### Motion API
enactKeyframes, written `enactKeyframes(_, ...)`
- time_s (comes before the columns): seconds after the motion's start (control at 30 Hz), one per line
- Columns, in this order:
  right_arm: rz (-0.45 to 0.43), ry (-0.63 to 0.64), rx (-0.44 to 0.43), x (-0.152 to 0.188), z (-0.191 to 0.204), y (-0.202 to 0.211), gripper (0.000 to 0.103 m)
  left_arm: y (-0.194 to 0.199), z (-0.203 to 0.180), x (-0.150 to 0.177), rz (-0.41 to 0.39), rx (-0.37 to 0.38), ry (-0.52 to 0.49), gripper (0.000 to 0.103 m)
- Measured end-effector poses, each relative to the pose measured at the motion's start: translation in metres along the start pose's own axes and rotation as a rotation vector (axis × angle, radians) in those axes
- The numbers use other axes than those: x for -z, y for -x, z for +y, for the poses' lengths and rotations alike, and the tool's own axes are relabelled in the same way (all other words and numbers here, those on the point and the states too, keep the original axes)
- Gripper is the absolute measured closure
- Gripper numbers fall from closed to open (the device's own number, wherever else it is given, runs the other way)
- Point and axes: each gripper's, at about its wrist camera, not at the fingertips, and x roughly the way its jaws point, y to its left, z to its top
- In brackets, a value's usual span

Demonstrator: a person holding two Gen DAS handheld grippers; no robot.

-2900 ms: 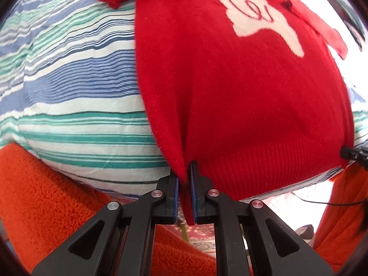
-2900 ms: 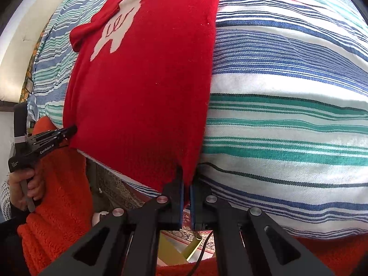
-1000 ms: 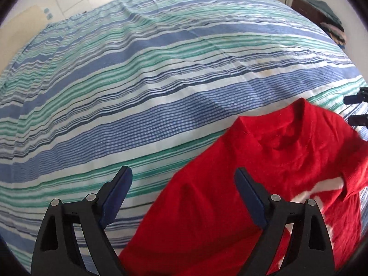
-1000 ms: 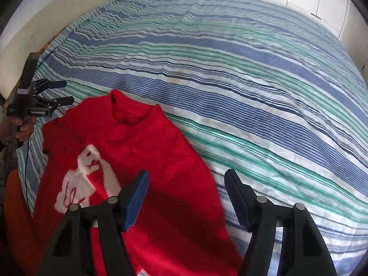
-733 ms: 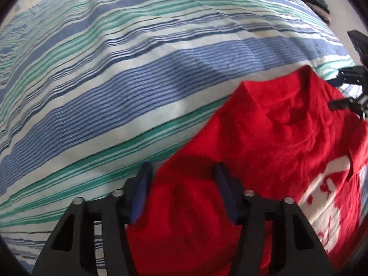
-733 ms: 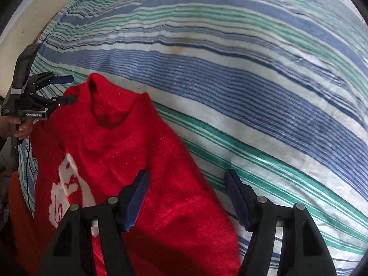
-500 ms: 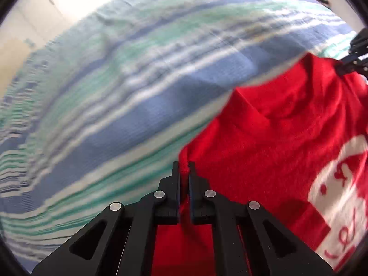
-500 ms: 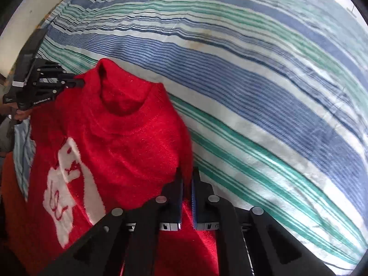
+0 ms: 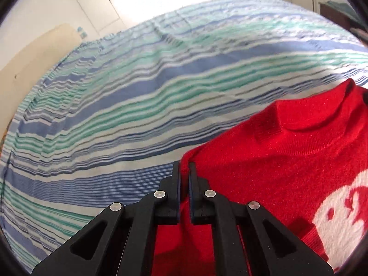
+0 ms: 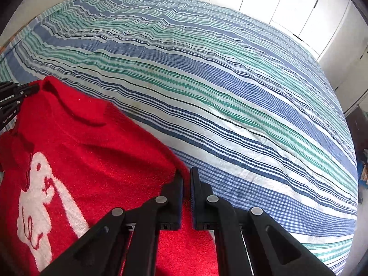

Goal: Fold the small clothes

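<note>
Bed (image 10: pixel 230 73): wide, under a blue, green and white striped sheet, filling most of both wrist views; pale wall and cupboard doors beyond.

Sweater (image 10: pixel 92 161): red knit with a white motif (image 10: pixel 39 197) on the front, spread on the near part of the sheet, collar (image 9: pixel 322 115) toward the far side.

Left gripper (image 9: pixel 183 168): clamped together on the sweater's left shoulder edge, red knit pinched between the pads; jaws just drawn shut on it, with the fabric between them.

Right gripper (image 10: pixel 186 174): likewise clamped on the opposite shoulder edge, jaws just closed with knit between them.

Step, as judged: both shoulders taken, ready to carry the top half over toward the hem.

Risk, thin bite: only a narrow margin of knit caught on each side, so likely to slip free under the garment's own weight once lifted.

Risk, uneven carry: one side raised faster or further than the other, leaving a skewed fold and a crooked edge.

Risk, sheet: hard to tell whether the pads hold the sweater alone; any striped cloth caught beneath would drag along.

Risk, stretch: soft knit, apt to sag or pull out of shape if tugged apart.
</note>
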Motion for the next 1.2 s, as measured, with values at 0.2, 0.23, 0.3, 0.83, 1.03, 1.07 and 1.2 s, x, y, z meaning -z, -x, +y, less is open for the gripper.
enactKeyframes(0.2,0.058,0.004,0.027,-0.003,0.009,-0.040,0.097,-0.035,-0.014,0.005,0.110,-0.011,-0.031,0.090)
enactKeyframes(0.23,0.064,-0.008,0.016,-0.001,0.007,-0.042,0.095,-0.037,-0.014,0.004,0.117,-0.011,-0.034,0.082)
enactKeyframes(0.3,0.060,-0.042,-0.014,0.002,-0.002,-0.039,0.075,-0.034,-0.004,0.001,0.136,-0.022,-0.002,0.048)
enactKeyframes(0.83,-0.187,-0.138,0.200,0.166,-0.075,0.168,0.011,0.157,0.069,0.129,-0.064,0.060,0.336,0.011)
enactKeyframes(1.03,-0.076,-0.312,0.014,0.285,-0.051,0.198,0.011,0.189,0.036,0.235,0.072,0.182,0.398,0.011)
enactKeyframes(1.07,-0.057,-0.339,-0.025,0.296,-0.043,0.199,0.011,0.192,0.036,0.252,0.106,0.220,0.433,0.011)
enactKeyframes(1.2,0.022,-0.433,-0.344,0.333,0.005,0.200,0.011,0.185,0.030,0.305,0.241,0.401,0.569,0.015)
